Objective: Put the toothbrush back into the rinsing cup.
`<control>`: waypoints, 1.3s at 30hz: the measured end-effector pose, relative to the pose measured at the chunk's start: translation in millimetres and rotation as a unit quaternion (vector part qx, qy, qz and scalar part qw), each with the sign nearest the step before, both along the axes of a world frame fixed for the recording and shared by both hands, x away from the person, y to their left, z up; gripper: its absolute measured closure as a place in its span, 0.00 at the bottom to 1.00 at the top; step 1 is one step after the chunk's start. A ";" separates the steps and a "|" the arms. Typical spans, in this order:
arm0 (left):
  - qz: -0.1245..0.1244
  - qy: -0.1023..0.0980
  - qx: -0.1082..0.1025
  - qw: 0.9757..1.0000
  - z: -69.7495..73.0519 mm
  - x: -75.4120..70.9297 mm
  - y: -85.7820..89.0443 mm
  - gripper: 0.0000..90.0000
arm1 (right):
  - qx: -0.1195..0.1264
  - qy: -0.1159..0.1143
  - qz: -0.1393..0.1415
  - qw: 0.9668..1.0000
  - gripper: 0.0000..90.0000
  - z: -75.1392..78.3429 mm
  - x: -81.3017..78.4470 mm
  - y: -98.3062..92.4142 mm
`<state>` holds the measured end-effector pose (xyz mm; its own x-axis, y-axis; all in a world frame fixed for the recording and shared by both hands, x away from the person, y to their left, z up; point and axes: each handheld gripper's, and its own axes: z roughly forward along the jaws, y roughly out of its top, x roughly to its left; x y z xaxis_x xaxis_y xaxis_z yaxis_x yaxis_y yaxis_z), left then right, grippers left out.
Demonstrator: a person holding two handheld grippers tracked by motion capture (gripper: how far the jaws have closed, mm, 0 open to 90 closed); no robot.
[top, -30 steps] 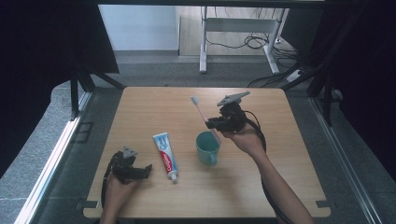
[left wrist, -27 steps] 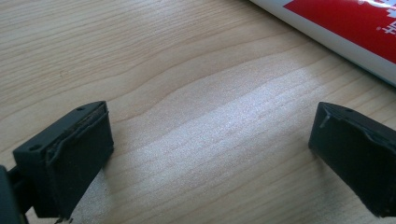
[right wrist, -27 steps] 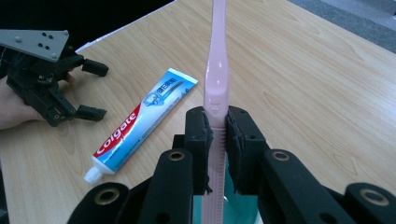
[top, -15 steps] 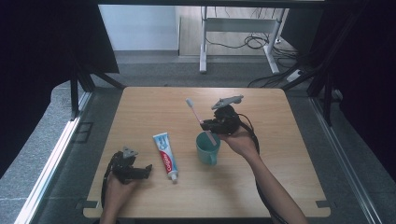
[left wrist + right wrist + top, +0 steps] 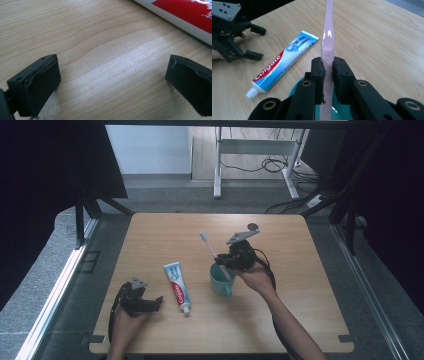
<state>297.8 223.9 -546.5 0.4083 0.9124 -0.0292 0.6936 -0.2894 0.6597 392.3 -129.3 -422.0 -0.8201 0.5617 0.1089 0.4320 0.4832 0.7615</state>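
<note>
A pink toothbrush slants up and to the left, and my right gripper is shut on its handle. The handle's lower end dips into a teal cup near the table's middle. In the right gripper view the jaws clamp the toothbrush handle right above the cup rim. A Colgate toothpaste tube lies flat left of the cup. At the front left my left gripper rests on the wood, open with nothing between its fingers. The left gripper view has the tube past the open gripper.
The wooden table has bare wood on its right half and along the far edge. Dark curtains flank it on both sides. Desk legs and cables stand on the floor beyond the far edge. The right gripper view has the left gripper beside the tube.
My right gripper has come down and slightly left with the toothbrush, bringing the handle's lower end into the cup. The left gripper, tube and cup have stayed put.
</note>
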 end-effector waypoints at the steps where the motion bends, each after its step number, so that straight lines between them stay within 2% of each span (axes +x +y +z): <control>1: 0.000 0.000 0.000 1.000 0.0 0.0 -0.1 0.00 | 0.000 0.001 0.000 1.000 0.87 -1.0 -0.2 -0.2; 24: 0.000 0.000 0.001 1.000 0.0 0.0 0.0 0.00 | 0.000 0.014 -0.005 1.000 0.87 -26.1 -1.9 -5.8; 39: 0.001 0.000 0.000 1.000 -0.1 -0.2 -0.3 0.00 | -0.003 0.030 -0.002 1.000 0.87 -42.4 -3.7 -6.9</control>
<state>297.6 223.6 -546.5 0.4057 0.9135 -0.0297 0.6942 -0.2868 0.6601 388.6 -136.1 -464.4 -0.8094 0.5665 0.1545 0.4796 0.4858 0.7307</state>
